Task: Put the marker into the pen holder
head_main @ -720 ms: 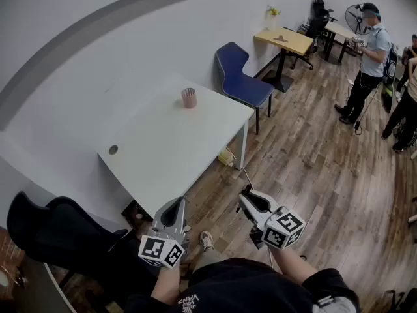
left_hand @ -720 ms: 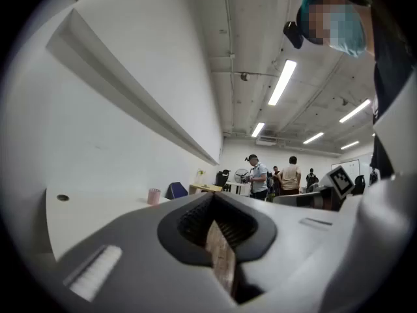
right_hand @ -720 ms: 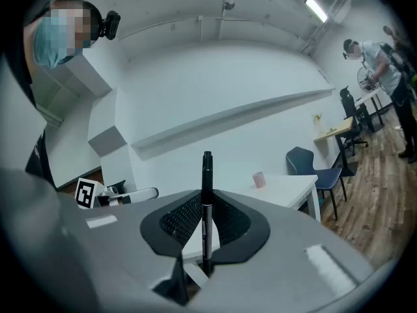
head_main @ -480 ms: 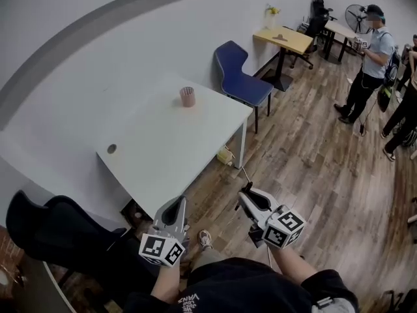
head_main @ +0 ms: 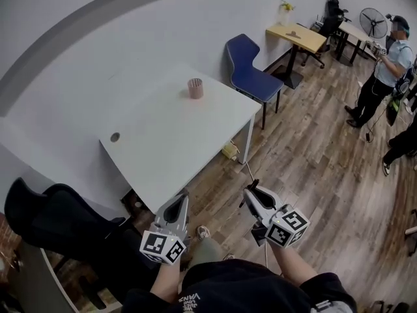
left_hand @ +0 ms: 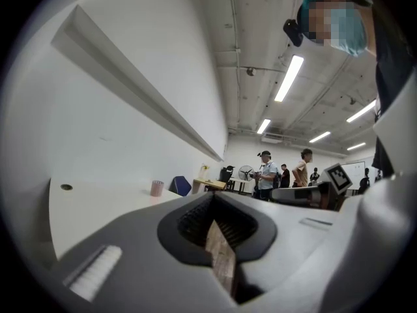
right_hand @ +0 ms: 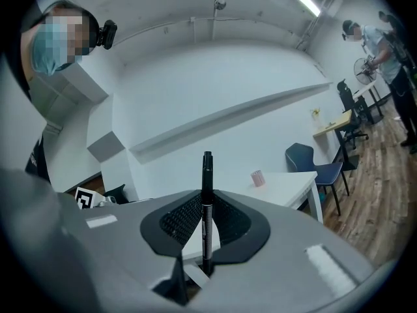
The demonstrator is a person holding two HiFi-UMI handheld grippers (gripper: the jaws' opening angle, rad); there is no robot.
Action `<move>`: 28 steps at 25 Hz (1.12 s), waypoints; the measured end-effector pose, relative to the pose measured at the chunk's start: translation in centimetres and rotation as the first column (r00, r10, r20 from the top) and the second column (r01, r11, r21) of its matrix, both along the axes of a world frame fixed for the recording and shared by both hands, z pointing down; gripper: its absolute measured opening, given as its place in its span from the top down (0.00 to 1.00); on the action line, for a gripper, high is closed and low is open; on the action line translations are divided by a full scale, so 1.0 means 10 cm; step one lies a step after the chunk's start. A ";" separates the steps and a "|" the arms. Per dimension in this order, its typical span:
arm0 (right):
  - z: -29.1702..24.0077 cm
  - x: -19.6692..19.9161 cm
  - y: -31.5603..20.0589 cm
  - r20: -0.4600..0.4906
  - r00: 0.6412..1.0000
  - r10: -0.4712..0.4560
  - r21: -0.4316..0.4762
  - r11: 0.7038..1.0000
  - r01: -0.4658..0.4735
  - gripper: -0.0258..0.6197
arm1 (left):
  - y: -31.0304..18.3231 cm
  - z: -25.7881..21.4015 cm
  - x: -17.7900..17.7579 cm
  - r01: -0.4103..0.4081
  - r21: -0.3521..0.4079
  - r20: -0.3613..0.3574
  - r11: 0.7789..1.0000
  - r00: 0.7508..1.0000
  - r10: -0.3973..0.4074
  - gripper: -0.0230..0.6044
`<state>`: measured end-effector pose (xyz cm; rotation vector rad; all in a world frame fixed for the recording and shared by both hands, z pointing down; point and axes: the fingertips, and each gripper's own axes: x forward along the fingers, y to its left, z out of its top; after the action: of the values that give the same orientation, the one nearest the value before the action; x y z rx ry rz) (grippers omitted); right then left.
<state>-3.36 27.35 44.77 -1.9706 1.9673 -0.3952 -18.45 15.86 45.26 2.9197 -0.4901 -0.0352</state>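
My right gripper [head_main: 252,190] clamps the black marker [right_hand: 207,204]; my left gripper [head_main: 178,203] is closed, empty. The pen holder [head_main: 195,88] stands on the surface [head_main: 163,150].

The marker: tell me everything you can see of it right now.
The marker is a slim black pen with a capped top and pale print on its barrel. In the right gripper view it stands upright, clamped between the jaws of the right gripper, with its top sticking out beyond them. Nothing else touches it.

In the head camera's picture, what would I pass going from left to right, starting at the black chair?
Black office chair → round cable hole → pen holder → blue chair → wooden table → standing person.
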 end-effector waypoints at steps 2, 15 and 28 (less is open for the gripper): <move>0.02 0.05 -0.03 0.002 1.000 0.005 -0.011 1.000 -0.005 0.88 | -0.03 0.04 0.03 0.000 -0.011 0.005 1.000 1.000 0.000 0.88; 0.07 0.59 -0.76 0.004 0.998 0.070 -0.034 0.997 -0.070 0.88 | -0.91 0.14 0.69 -0.061 -0.027 0.017 0.998 0.998 0.062 0.88; -0.08 1.10 -1.87 -0.020 0.993 0.113 -0.018 0.993 -0.113 0.88 | -2.02 0.10 1.20 -0.112 -0.011 0.015 0.994 0.994 0.112 0.88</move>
<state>7.68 8.65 43.99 -2.0931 1.8591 -0.3689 -6.40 -4.31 46.25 2.9343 -0.3267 0.0058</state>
